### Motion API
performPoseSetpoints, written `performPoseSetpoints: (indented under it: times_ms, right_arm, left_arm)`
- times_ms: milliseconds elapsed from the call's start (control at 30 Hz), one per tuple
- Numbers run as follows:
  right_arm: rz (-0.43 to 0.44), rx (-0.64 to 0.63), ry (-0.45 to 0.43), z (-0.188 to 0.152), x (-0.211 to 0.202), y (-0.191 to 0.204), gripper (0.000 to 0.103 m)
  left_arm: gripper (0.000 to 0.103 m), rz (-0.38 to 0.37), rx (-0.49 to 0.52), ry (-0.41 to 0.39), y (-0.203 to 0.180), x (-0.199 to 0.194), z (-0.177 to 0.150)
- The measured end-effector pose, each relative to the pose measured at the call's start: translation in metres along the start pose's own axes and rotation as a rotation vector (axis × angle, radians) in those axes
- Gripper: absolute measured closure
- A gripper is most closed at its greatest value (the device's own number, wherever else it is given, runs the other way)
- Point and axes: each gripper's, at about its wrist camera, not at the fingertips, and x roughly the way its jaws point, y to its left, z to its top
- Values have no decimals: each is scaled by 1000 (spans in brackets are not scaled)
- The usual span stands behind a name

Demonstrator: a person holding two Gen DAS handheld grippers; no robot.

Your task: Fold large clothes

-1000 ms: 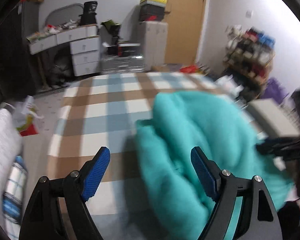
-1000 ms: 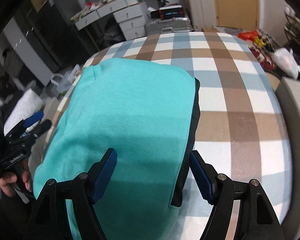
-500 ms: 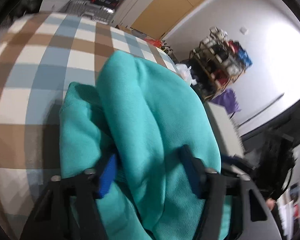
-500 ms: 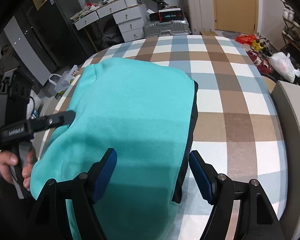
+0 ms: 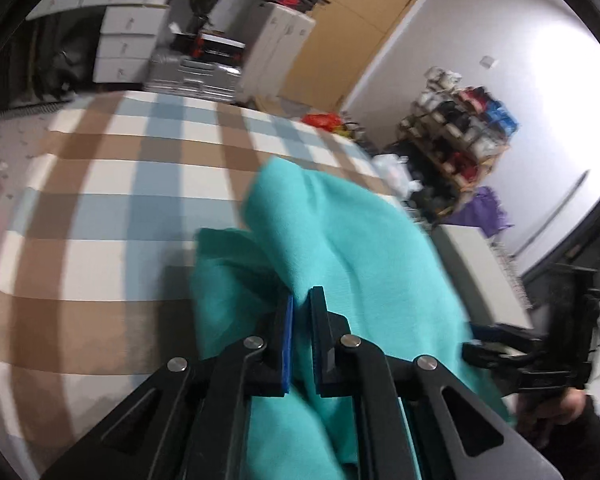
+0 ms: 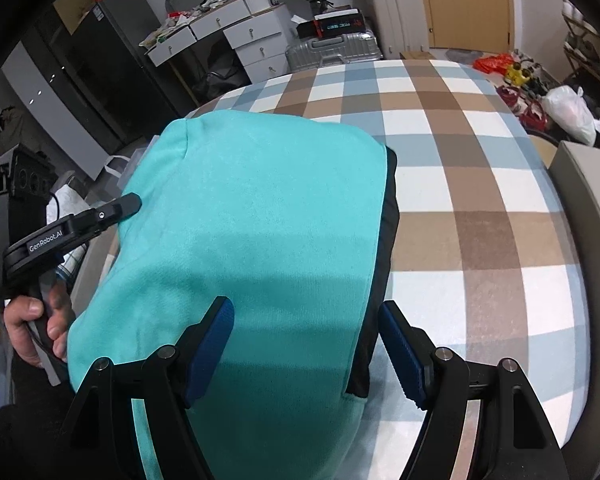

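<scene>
A teal garment (image 6: pixel 260 220) is spread over the near left part of a checked bed (image 6: pixel 480 200), filling the middle and lower left of the right wrist view, with a dark lining or second layer showing along its right edge. It's laid mostly flat there, which is probably why the pinch is being made at the side and not in the middle.

The left gripper (image 5: pixel 300 320) is clamped on a raised ridge of the teal fabric, seen at lower centre of its own view; the blue pads (image 5: pixel 287 344) are nearly touching with cloth pinched between them. In the right wrist view the same tool comes in from the left edge, gripped by a hand (image 6: pixel 32 324), its tip at the garment's left side. That edge grab looks like the setup for a fold: the side gets lifted and carried across.

The right gripper (image 6: pixel 304 344) is held wide apart above the garment's near right edge, at bottom centre of its view. Nothing is pinched by it; fabric and the dark edge just sit below the gap. It seems to be parked there to catch the near right edge when needed.

Folding looks barely started, since most of the garment is one flat layer. A slip is possible if only the top layer has been caught on the left.
</scene>
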Motion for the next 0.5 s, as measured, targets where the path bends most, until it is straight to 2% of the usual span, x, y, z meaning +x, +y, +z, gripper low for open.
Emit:
performPoseSetpoints:
  times_ms: [67,100,167,233,267,300,333,367,400,467,500]
  right_arm:
    - [-50,-54,-10,-2,-3,11,29]
    - [-81,-93,-16,-3,-4,17,29]
    - [-171,-195,-26,-5,-5,33,30]
    - [-254,-276,-36,-7,-6,49,30]
    - [-278,-301,-38,-8,-6,54,32]
    - [-276,-314,-36,-8,-6,56,38]
    - [-267,-318,-32,-7,-6,56,40]
    - [-246,-313,-24,-5,-7,53,40]
    - [-224,-299,-19,-3,-8,48,40]
    - [-130,-222,-3,2,-9,30,39]
    - [-82,-178,2,4,-9,21,38]
  left_arm:
    - [102,109,19,16,13,4,-6]
    - [102,118,2,13,20,4,-7]
    - [102,85,-57,40,37,0,-9]
    - [102,164,-70,42,44,-3,-13]
    - [96,195,-80,54,48,-5,-17]
    - [89,162,-108,88,54,-5,-21]
    - [73,96,-149,118,59,-4,-23]
    - [68,-3,-239,132,71,-6,-27]
    - [63,-58,-297,131,79,-8,-30]
    - [21,-164,-377,128,90,-12,-34]
    - [21,-189,-386,126,91,-13,-34]
